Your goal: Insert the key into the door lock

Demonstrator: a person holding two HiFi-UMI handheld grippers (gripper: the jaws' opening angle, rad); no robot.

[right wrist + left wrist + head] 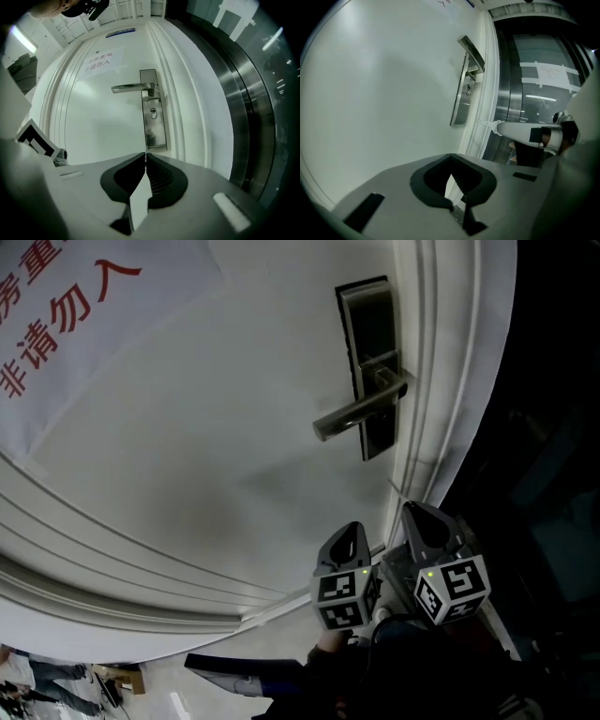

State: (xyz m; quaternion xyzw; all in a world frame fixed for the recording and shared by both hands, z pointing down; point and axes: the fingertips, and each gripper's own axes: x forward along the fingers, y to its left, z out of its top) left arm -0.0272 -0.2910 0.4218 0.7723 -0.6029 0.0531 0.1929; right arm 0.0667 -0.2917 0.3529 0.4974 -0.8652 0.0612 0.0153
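The lock plate [368, 352] sits near the door's [187, 456] latch edge, a long dark-and-steel strip. Its lever handle [358, 414] juts from the middle of the plate, away from the door frame [431, 381]. In the right gripper view the keyhole [152, 112] shows on the plate just under the lever's root.

Both grippers hang below the plate, side by side. The right gripper [411, 512] is the one nearer the frame. Its jaws are clenched tip to tip, and a thin sliver of metal pokes out from between them – the key [145, 158], seen edge-on and too slim to make out in detail. In that gripper's own view the sliver lies just below the plate's bottom edge, roughly in line with the keyhole above it. It is not in the keyhole. The left gripper view shows the right gripper's nose, with the sliver at its tip, short of the door and lower than the plate.

The left gripper [352, 529] is on the side of the plate away from the frame, also lower than it. Its jaws meet at the tips with nothing gripped – only the door surface shows through the gap behind them.

Far from the plate, across the door panel, hangs a white sign [66, 315] with red characters.
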